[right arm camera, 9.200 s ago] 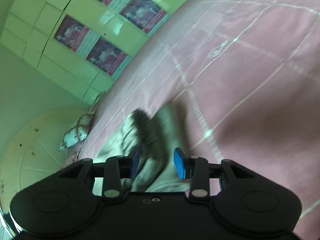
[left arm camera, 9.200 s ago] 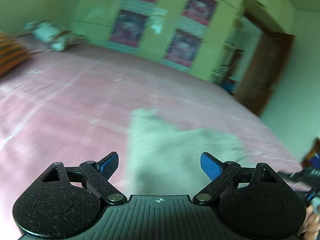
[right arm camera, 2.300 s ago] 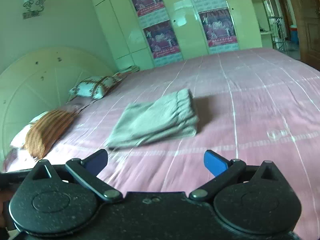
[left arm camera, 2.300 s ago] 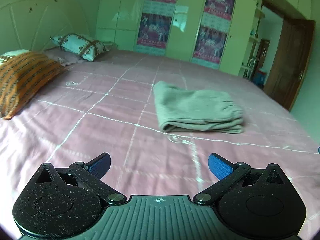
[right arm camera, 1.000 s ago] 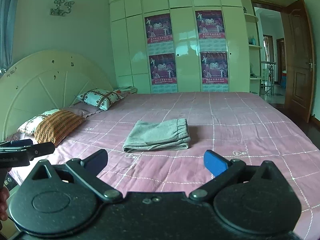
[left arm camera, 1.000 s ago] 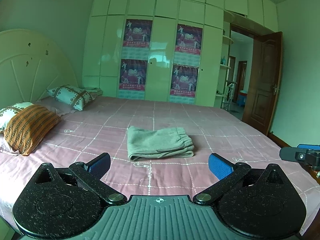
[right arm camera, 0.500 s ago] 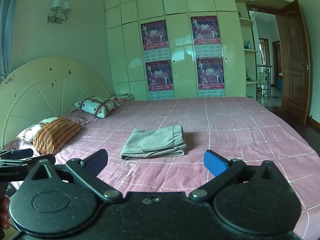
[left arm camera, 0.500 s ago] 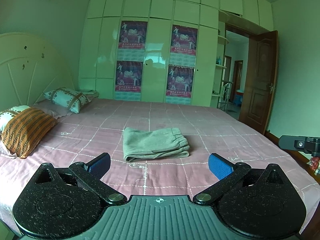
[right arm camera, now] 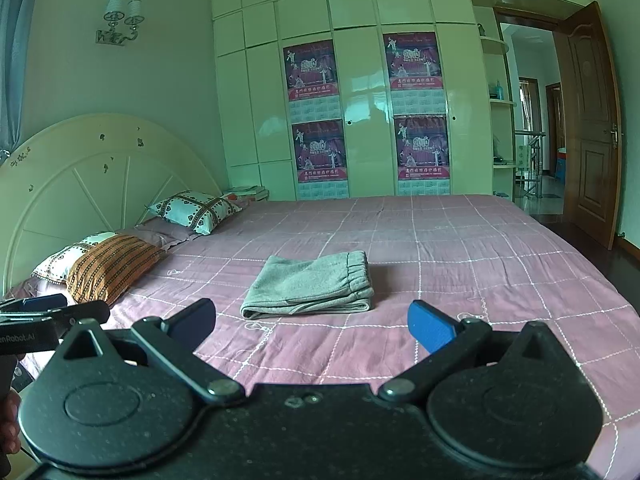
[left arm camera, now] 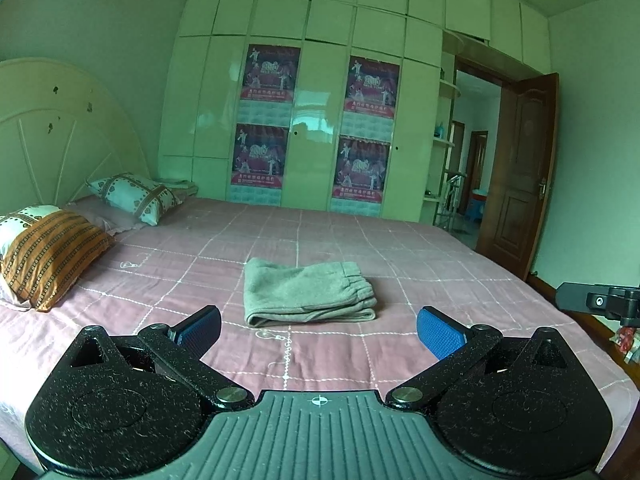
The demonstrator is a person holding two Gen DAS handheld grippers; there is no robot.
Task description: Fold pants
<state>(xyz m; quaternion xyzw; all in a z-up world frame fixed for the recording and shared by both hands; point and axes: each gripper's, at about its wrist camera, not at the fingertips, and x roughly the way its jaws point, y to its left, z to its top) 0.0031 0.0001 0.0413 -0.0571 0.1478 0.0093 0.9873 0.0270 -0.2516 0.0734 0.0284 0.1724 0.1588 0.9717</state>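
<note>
pants (left arm camera: 308, 291) lie folded mid-bed; my left gripper (left arm camera: 318, 330) and right gripper (right arm camera: 312, 320) gape, empty; stack's layers might slump, i think.

Left black two-finger gripper with blue pads (left arm camera: 318, 330) held level, jaws spread wide, nothing between them, right black two-finger gripper with blue pads (right arm camera: 312, 324) likewise spread wide and empty, both side by side, a bare hand (right arm camera: 9, 420) at the left handle.

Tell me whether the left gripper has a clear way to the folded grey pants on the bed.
Probably yes. The left gripper is open and holds nothing, and only bare pink bedspread lies between it and the folded grey pants. It stands well back, though, so the person would likely have to move closer first.
</note>
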